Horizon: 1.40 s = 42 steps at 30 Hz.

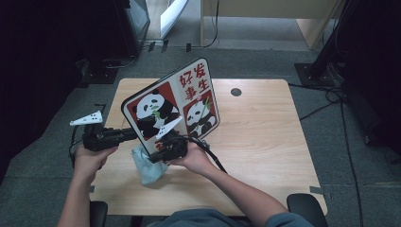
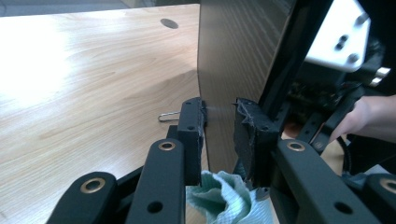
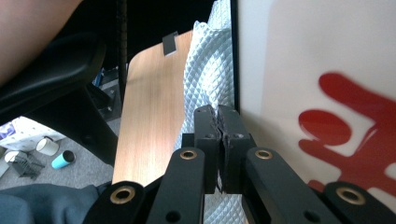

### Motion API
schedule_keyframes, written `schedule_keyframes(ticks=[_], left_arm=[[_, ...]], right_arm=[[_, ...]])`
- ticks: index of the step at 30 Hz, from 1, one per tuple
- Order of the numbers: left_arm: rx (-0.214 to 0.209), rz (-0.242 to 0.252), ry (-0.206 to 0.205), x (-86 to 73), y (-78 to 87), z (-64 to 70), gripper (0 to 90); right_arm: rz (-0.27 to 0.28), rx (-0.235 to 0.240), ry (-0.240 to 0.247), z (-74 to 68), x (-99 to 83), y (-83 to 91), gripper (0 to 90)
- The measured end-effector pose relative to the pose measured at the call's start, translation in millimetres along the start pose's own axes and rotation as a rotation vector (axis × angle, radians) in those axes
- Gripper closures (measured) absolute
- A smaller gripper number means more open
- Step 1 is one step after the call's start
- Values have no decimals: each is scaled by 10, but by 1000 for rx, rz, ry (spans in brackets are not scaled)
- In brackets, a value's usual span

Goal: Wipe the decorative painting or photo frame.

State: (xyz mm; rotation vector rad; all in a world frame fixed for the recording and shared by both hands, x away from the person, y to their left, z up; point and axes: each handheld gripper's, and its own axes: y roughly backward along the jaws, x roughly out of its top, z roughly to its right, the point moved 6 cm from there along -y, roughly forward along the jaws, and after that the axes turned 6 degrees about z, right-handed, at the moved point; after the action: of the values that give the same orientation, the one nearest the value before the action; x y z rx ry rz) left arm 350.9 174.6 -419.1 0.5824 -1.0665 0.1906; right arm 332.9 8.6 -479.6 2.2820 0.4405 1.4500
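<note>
I hold the panda-printed rectangular board (image 1: 172, 106) tilted above the bench's (image 1: 265, 142) middle. My left tongs (image 1: 135, 134) reach in from nine o'clock, jaws apart around its edge. My right tongs (image 1: 158, 156), at six o'clock, are clamped on the pale green cloth (image 1: 147, 168) against the board's face.

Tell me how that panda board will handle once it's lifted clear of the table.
The panda board looks stiff: it stands tilted without sagging. Thin and wide, it would probably tip if released. Its glossy printed face may slip, though the left gripper straddles its edge.
</note>
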Motion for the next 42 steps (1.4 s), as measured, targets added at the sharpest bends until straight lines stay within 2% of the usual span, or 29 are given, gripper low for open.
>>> schedule_keyframes(ticks=[11, 17, 30, 36, 42], left_arm=[[22, 17, 4, -3, 87, -42, 724], [33, 7, -3, -22, 121, -64, 722], [43, 38, 0, -20, 258, -81, 722], [47, 41, -2, -27, 265, -73, 721], [59, 61, -3, -16, 357, -79, 718]], right_arm=[[29, -17, 0, -12, 179, 106, 887], [31, -24, 7, -12, 245, 151, 887], [47, -30, 9, -39, 371, 212, 887], [53, -38, 27, -52, 476, 275, 887], [55, -42, 37, -76, 556, 321, 887]])
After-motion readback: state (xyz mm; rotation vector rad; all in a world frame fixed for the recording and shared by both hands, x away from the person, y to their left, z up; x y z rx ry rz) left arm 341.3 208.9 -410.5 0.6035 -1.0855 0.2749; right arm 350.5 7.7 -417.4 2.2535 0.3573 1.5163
